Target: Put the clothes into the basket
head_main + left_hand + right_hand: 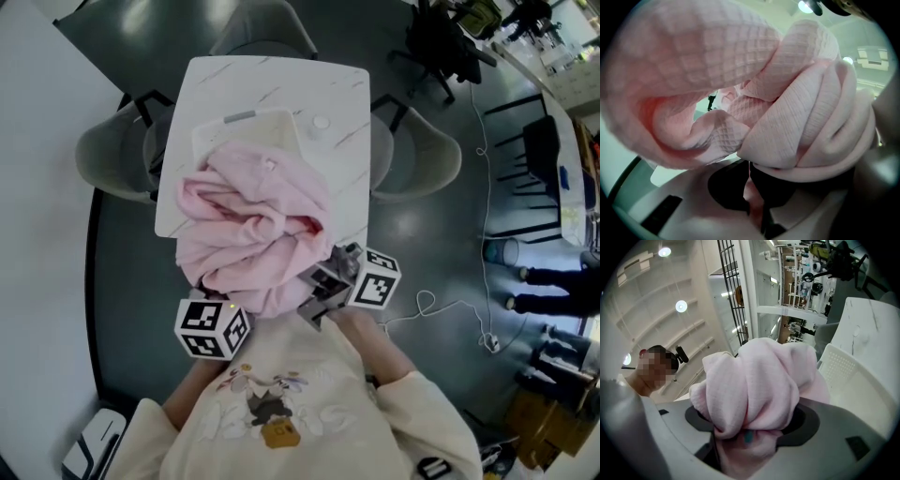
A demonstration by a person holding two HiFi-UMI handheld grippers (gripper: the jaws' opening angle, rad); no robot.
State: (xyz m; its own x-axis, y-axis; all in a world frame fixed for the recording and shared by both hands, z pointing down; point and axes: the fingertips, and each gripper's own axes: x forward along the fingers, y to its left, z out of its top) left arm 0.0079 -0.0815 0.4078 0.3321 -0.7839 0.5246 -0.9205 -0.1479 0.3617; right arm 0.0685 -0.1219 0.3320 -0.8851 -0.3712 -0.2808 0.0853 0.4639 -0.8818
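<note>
Head view, garment: a bunched pink garment [258, 225] is held up between the two grippers, in front of the person's cream sweatshirt [281, 403].
Head view, basket: a white basket [246, 127] stands on the white table [281, 80]. The garment hides its near part. Whether cloth touches it cannot be told.
Head view, left gripper: its marker cube [212, 328] shows at the garment's lower left. Its tips are buried under the cloth.
Head view, right gripper: the right gripper [323, 286] meets the garment's lower right edge, its cube just beside it.
Head view, surroundings: grey chairs [112, 155] stand at the table's sides.

Left gripper view, claw: the left gripper [752, 197] has its jaws drawn narrow, pinching a thin fold of the garment [787, 112].
Left gripper view, garment: waffle-textured pink folds fill nearly the whole view above the jaws.

Right gripper view, claw: the right gripper [745, 437] has its jaws clamped on a thick wad of the garment [754, 380], which bulges up out of them.
Right gripper view, basket: the basket [843, 376], with a perforated wall, lies to the right beyond the garment, on the table [876, 319].
</note>
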